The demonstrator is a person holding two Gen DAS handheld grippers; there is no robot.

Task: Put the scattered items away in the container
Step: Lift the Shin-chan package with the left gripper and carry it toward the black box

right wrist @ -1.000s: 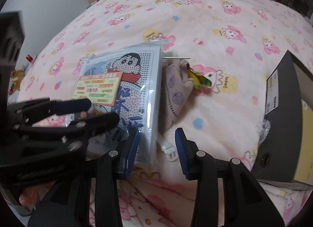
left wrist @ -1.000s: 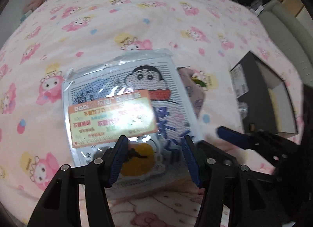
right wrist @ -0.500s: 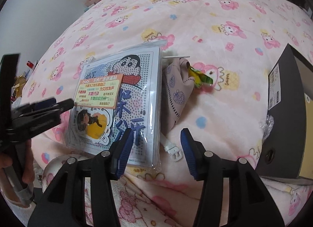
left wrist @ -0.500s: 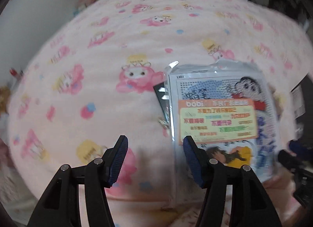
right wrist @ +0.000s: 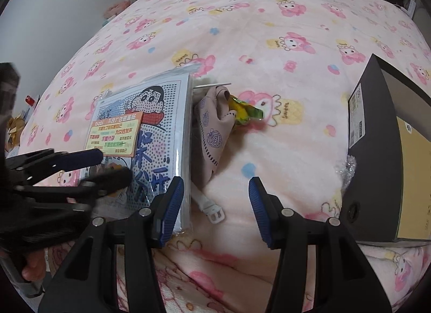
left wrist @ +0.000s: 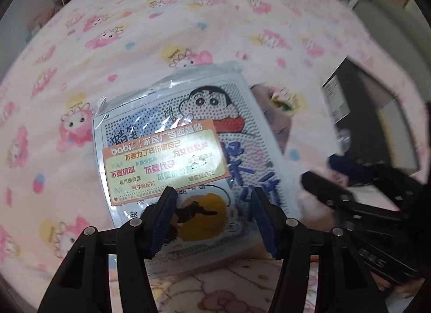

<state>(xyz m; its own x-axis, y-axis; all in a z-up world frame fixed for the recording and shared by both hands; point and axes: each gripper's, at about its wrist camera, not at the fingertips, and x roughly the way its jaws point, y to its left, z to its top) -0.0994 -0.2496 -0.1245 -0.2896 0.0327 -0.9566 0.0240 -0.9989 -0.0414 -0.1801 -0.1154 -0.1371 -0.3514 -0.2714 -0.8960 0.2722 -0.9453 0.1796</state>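
A flat plastic packet with a cartoon boy and an orange label (left wrist: 188, 138) lies on the pink bedspread. My left gripper (left wrist: 212, 205) hovers over its near end, jaws apart and closing a little, pads not pressing on it. My right gripper (right wrist: 215, 191) is open just right of the packet (right wrist: 142, 138), with a white buckled strap (right wrist: 211, 206) on the blanket between its fingers. A beige patterned pouch (right wrist: 212, 127) and a yellow-green wrapper (right wrist: 243, 109) lie beside the packet. The black open box (right wrist: 371, 151) stands at the right.
A thin white stick (right wrist: 212, 85) lies behind the pouch. Crumpled bubble wrap (right wrist: 347, 170) sits against the box's near corner. The left gripper (right wrist: 107, 166) crosses the packet's near left corner. A hand (right wrist: 32, 270) shows at the lower left. The bedspread (right wrist: 269, 30) stretches far back.
My left gripper swung out to the left off the packet and has come back over its near end. My right gripper's jaws have opened wider; it stays in place.
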